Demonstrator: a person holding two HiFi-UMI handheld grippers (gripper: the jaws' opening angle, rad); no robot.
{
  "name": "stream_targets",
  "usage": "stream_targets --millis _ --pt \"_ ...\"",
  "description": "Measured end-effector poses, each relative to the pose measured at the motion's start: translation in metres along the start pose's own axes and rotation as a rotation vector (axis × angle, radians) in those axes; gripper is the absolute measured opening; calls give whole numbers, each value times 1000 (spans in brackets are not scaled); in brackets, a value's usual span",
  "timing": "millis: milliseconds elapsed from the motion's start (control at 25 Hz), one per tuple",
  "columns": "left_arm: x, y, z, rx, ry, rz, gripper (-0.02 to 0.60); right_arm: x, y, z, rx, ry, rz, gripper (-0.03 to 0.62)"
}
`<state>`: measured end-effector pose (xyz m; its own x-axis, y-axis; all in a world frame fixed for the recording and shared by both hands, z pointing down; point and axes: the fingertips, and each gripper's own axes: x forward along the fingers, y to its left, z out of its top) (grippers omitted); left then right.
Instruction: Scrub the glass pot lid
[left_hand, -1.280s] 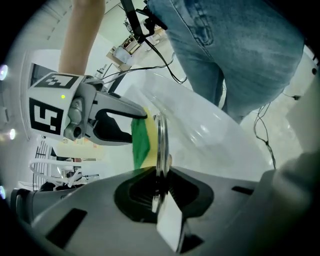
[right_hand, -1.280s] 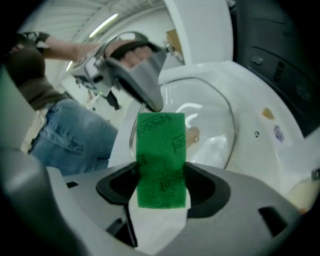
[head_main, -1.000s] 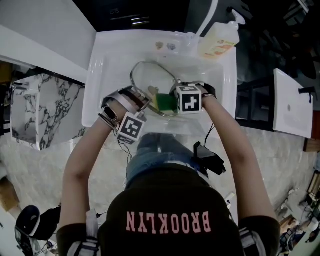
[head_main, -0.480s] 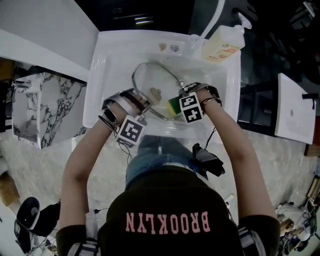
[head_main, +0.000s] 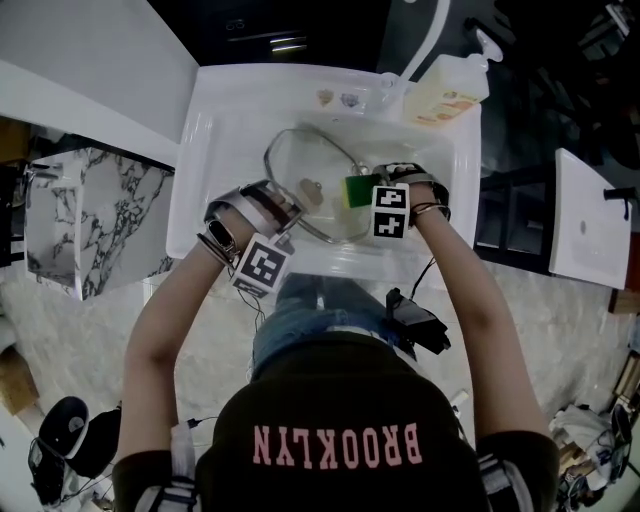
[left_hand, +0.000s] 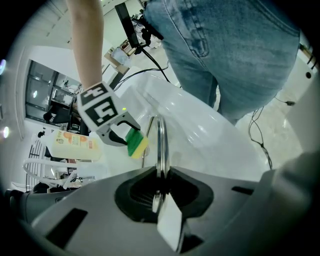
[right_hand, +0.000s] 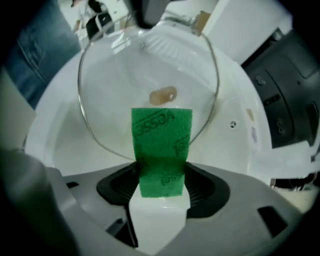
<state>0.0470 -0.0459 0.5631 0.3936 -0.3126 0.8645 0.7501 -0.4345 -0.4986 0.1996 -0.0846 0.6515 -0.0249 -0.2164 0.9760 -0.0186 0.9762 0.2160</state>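
Left gripper (left_hand: 159, 187): we find its jaws clamped on the metal rim of the glass pot lid (right_hand: 115, 80), which is held tilted over the white sink (head_main: 215, 110). Right gripper (right_hand: 160, 187): jaws pinch a green sponge (right_hand: 161, 145) (scouring face showing) just beside the lid's knob (right_hand: 163, 96).

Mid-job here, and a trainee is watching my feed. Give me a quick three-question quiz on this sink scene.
1. True or false: the left gripper is shut on the rim of the glass pot lid.
2. What does the right gripper hold? A) a brush B) a green sponge C) a cloth
3. Fill in: the lid is held over the white ____.
Key: 1 true; 2 B; 3 sink.
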Motion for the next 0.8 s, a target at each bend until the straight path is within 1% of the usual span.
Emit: stream_targets --millis 120,200,240,360,440,520,680,800 --pt "0 -1 0 1 -3 1 48 -37 -17 17 209 -169 29 270" --pt "0 -1 0 -1 -5 2 48 -57 -23 31 377 -279 97 270" --pt "0 -1 1 -3 -6 2 48 -64 -24 39 475 -331 154 270" --pt "-1 0 1 -6 -5 1 48 -80 -21 69 759 -484 377 271" --pt "-1 0 1 -6 -2 -1 48 -87 -20 88 881 -554 492 272" --pt "-1 1 0 -7 -1 0 48 -87 -18 102 926 -563 549 272" --pt "-1 1 0 -2 4 0 48 -76 -14 120 938 -492 602 272" --pt "-2 1 0 1 3 -5 48 -69 -15 131 970 -483 632 272"
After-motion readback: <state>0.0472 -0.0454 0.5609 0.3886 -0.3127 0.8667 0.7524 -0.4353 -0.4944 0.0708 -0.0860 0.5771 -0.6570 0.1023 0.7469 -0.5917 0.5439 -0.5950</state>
